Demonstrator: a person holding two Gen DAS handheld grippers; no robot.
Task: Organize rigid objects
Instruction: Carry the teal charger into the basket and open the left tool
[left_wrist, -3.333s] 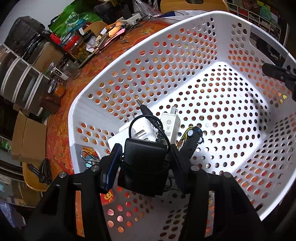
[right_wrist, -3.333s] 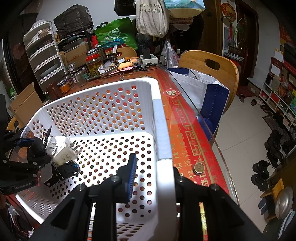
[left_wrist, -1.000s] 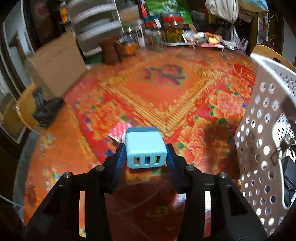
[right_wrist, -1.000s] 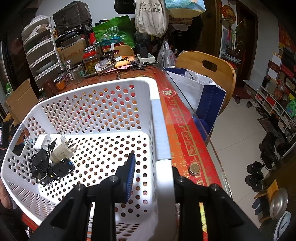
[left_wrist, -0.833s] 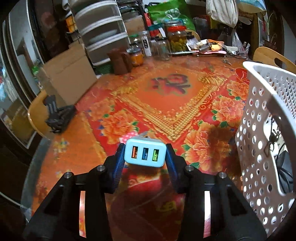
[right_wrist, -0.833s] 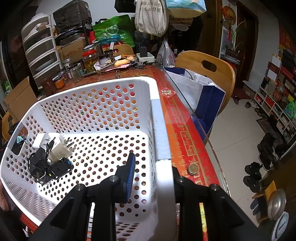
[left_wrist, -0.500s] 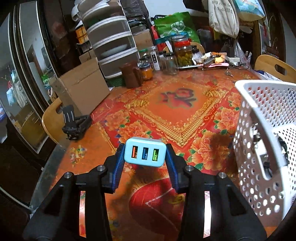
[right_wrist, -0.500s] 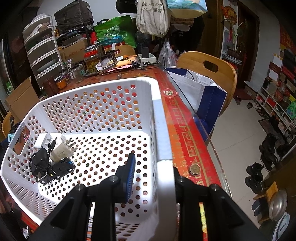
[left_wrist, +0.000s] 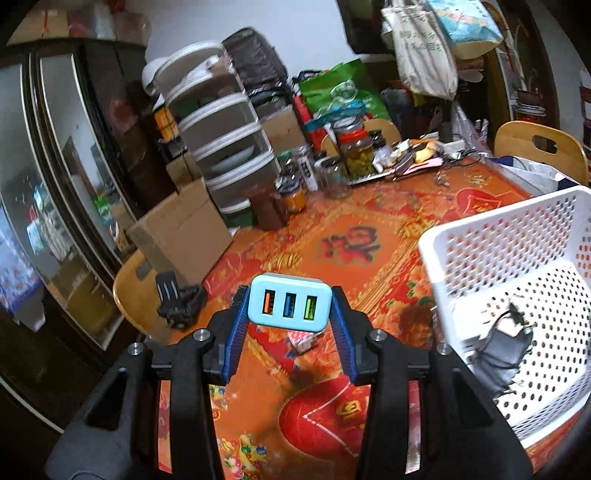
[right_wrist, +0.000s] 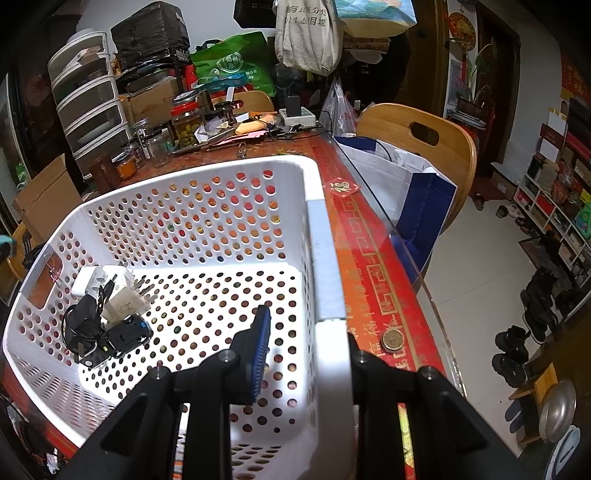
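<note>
While the left gripper (left_wrist: 289, 314) clamps a blue charger (left_wrist: 289, 302), prongs hidden, right gripper (right_wrist: 309, 334) pinches basket wall (right_wrist: 325, 258), outer finger hidden.

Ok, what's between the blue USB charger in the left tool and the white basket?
In the left wrist view, only bare red-and-orange tablecloth lies between the blue USB charger held in the left tool and the white basket.

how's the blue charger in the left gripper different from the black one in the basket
The blue charger is pale blue with three coloured ports and no cable showing; the black charger has a cord looped around it. The blue one is held up over the table by the left gripper; the black one lies in the basket among other plugs.
</note>
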